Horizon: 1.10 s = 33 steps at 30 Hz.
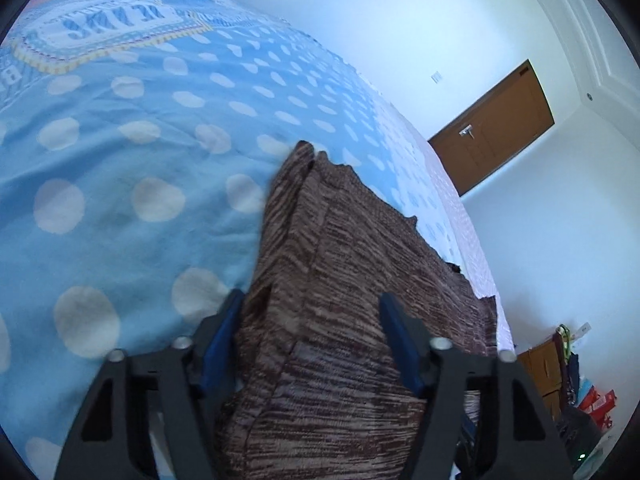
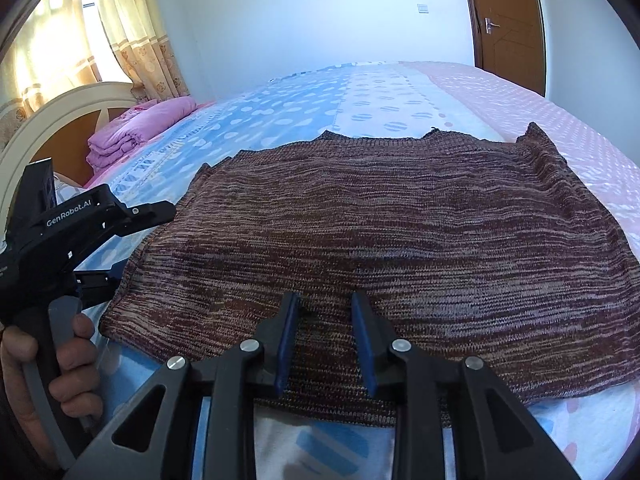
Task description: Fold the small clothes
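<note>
A brown striped knit garment [image 2: 400,224] lies spread flat on the bed; it also shows in the left wrist view [image 1: 344,288]. My left gripper [image 1: 312,308] is open, its blue pads straddling the garment's left edge, which rises in a fold between them. In the right wrist view the left gripper [image 2: 120,240] sits at the garment's left side, held by a hand. My right gripper [image 2: 325,308] is open over the near edge of the garment, pads apart with cloth between them.
The bed has a blue polka-dot cover [image 1: 132,168] with a pink strip [image 2: 540,120] on the far side. Folded purple bedding [image 2: 136,132] lies by the white headboard [image 2: 60,120]. A brown door [image 1: 496,128] and boxes [image 1: 576,380] stand beyond the bed.
</note>
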{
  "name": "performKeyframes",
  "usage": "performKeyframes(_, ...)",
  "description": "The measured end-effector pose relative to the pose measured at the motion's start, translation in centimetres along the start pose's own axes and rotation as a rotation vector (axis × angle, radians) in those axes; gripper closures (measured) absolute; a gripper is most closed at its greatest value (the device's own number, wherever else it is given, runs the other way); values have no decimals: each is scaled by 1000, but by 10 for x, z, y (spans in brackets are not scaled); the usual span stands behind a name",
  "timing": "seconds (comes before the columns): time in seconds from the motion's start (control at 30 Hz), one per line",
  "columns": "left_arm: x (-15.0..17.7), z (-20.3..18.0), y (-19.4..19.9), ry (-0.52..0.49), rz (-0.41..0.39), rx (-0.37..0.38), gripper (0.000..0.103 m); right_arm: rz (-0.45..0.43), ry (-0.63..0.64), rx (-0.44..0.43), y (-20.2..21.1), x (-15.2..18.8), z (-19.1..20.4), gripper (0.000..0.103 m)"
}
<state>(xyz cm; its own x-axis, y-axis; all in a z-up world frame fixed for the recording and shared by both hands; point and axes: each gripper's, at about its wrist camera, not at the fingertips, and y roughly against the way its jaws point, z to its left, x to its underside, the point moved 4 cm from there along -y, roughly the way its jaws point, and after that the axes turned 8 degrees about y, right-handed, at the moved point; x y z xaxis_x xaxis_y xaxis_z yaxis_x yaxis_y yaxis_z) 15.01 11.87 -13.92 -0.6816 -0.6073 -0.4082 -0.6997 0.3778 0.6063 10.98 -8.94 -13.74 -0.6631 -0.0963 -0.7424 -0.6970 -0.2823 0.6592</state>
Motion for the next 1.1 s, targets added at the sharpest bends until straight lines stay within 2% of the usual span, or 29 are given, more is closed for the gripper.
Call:
performKeyframes(0.03,0,3,2,20,-3,12,66,0,2,1,0,0,0,74)
performKeyframes(0.07,0,6,0,47,14,36,77,0,3,2,0,0,0,74)
performKeyframes(0.1,1,10,-3,77,40,52,82,0,4,4,0,0,1,74)
performKeyframes(0.2,1,8,-2,73,30,45,82,6,10,11,0,-1,1,74)
performKeyframes(0.27,1,-1,0,18,12,2,82,3,10,0,4,-6,2,74)
performKeyframes(0.3,2,-8,2,-14,-2,-12,83,-29,1,-16,10,-12,1,74)
performKeyframes(0.4,2,-30,10,-104,-48,-17,83,-73,-22,-9,19,-26,-8,74)
performKeyframes(0.47,5,-50,16,-175,-75,-9,83,-57,-44,-35,13,-30,-14,74)
performKeyframes(0.53,13,-74,18,-262,-91,12,84,16,-69,-46,-5,-26,-24,74)
performKeyframes(0.57,19,-85,16,-303,-86,27,84,50,-79,-50,-12,-22,-28,74)
performKeyframes(0.6,26,-96,12,-344,-74,39,85,29,-105,-85,-10,-20,-34,74)
performKeyframes(0.7,50,-115,-5,-446,-40,39,85,15,-160,-91,-1,-23,-48,74)
performKeyframes(0.83,67,-111,-27,-464,28,38,88,-4,-286,-175,5,-31,-81,72)
performKeyframes(0.93,68,-106,-28,-453,32,52,88,-4,-340,-242,1,-43,-93,60)
performKeyframes(1.0,66,-101,-26,-429,42,71,87,-16,-358,-302,-4,-55,-94,47)
performKeyframes(1.1,66,-102,-29,-411,44,90,87,-8,-362,-399,-21,-75,-84,46)
